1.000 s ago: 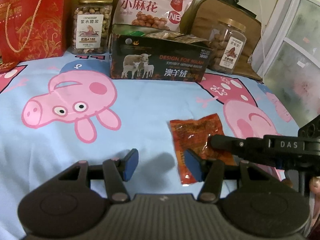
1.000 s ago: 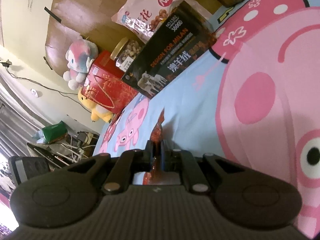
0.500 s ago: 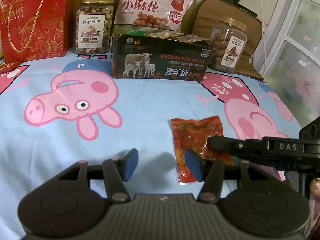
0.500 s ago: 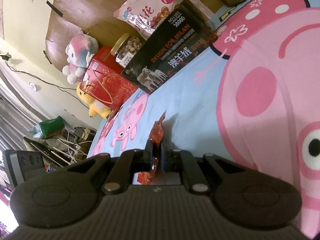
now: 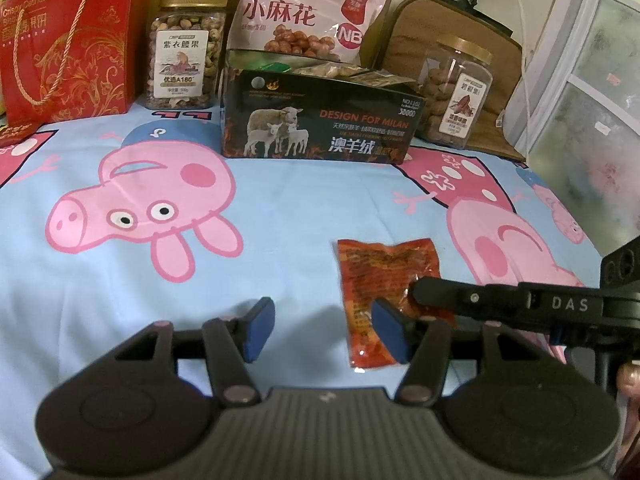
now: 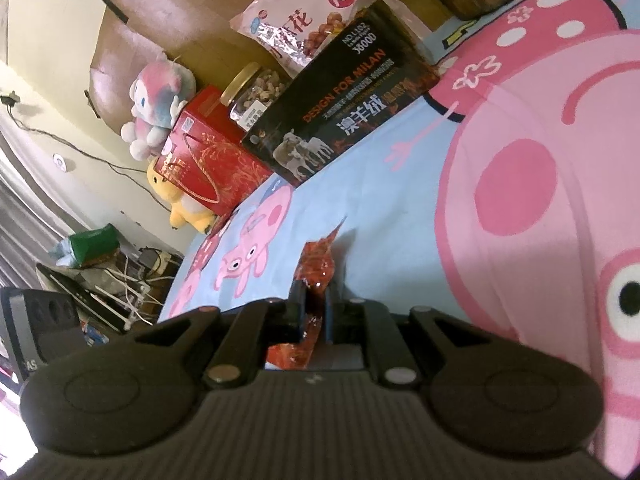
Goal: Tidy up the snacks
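A red snack packet (image 5: 380, 280) lies on the blue pig-print cloth, right of centre in the left wrist view. My right gripper (image 6: 315, 308) is shut on the packet's (image 6: 316, 268) right edge; its black finger (image 5: 448, 294) reaches in from the right. My left gripper (image 5: 322, 330) is open and empty, low over the cloth, its right pad (image 5: 390, 336) in front of the packet's lower part. A black open box (image 5: 320, 124) holding several snack packs stands at the back of the cloth.
Behind the box stand a red gift bag (image 5: 68, 40), a nut jar (image 5: 186, 52), a pink snack bag (image 5: 308, 12) and a second jar (image 5: 456, 92). Plush toys (image 6: 156, 104) and cables sit beyond the cloth's far left edge.
The right gripper stays shut on the packet and has lifted its edge slightly. The left gripper has eased back a little, still open.
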Demonstrator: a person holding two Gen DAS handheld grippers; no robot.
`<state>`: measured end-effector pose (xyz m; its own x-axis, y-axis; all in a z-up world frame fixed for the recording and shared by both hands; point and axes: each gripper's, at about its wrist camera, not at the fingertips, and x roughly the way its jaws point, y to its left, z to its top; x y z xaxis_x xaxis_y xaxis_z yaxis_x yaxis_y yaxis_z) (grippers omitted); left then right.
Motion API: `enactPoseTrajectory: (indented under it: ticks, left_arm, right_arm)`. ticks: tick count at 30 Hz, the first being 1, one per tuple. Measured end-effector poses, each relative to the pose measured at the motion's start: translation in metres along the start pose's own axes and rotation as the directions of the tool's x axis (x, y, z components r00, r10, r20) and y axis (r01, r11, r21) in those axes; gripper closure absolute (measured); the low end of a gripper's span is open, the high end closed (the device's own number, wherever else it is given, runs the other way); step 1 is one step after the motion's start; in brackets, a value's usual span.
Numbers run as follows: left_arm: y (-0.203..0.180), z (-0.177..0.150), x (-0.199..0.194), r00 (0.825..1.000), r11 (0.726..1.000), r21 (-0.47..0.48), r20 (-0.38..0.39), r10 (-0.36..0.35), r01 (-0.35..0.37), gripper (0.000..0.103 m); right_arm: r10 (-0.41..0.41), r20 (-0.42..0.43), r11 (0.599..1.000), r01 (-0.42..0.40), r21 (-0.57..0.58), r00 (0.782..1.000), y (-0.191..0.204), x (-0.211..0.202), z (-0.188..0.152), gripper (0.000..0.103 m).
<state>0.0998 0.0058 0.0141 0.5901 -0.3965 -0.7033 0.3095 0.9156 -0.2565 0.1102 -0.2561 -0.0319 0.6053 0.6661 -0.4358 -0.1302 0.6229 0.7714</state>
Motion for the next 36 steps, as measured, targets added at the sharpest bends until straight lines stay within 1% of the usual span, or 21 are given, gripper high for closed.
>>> enactPoseTrajectory:
  ticks: [8, 13, 18, 24, 28, 31, 33, 35, 36]
  left_arm:
    - [0.005, 0.000, 0.000, 1.000, 1.000, -0.017, 0.004, -0.020, 0.020, 0.047]
    - [0.007, -0.001, 0.000, 0.999, 0.999, -0.034, 0.010, -0.040, 0.041, 0.044]
    - [0.007, -0.004, -0.002, 0.999, 0.998, -0.035, 0.018, -0.048, 0.048, 0.043]
    - [0.014, -0.006, -0.005, 0.996, 0.993, -0.072, 0.028, -0.089, 0.091, 0.038]
    - [0.017, -0.009, -0.007, 0.994, 0.991, -0.079, 0.036, -0.101, 0.104, 0.038]
    - [0.023, -0.011, -0.011, 0.993, 0.989, -0.094, 0.041, -0.109, 0.112, 0.038]
    - [0.031, -0.011, -0.017, 0.992, 0.986, -0.113, 0.057, -0.113, 0.119, 0.038]
    - [0.043, -0.012, -0.026, 0.989, 0.979, -0.150, 0.083, -0.124, 0.135, 0.037]
    - [0.048, -0.013, -0.030, 0.987, 0.975, -0.168, 0.091, -0.129, 0.143, 0.037]
  right_arm:
    - [-0.006, 0.000, 1.000, 0.006, -0.009, 1.000, 0.001, 0.001, -0.001, 0.089]
    - [-0.015, 0.003, 1.000, 0.015, -0.023, 1.000, 0.003, 0.002, -0.001, 0.088]
    - [-0.028, 0.005, 0.998, 0.028, -0.049, 1.000, 0.007, 0.003, -0.002, 0.088]
    - [-0.048, 0.012, 0.994, 0.049, -0.093, 0.999, 0.013, 0.003, -0.005, 0.088]
    - [-0.056, 0.008, 0.991, 0.056, -0.125, 0.998, 0.017, 0.004, -0.006, 0.088]
    - [-0.066, 0.016, 0.983, 0.068, -0.168, 0.998, 0.024, 0.003, -0.008, 0.090]
    - [-0.079, 0.046, 0.972, 0.087, -0.218, 0.996, 0.032, -0.003, -0.007, 0.090]
    - [-0.098, 0.095, 0.948, 0.122, -0.293, 0.991, 0.044, -0.010, -0.007, 0.091]
    - [-0.110, 0.126, 0.927, 0.147, -0.344, 0.986, 0.052, -0.014, -0.007, 0.093]
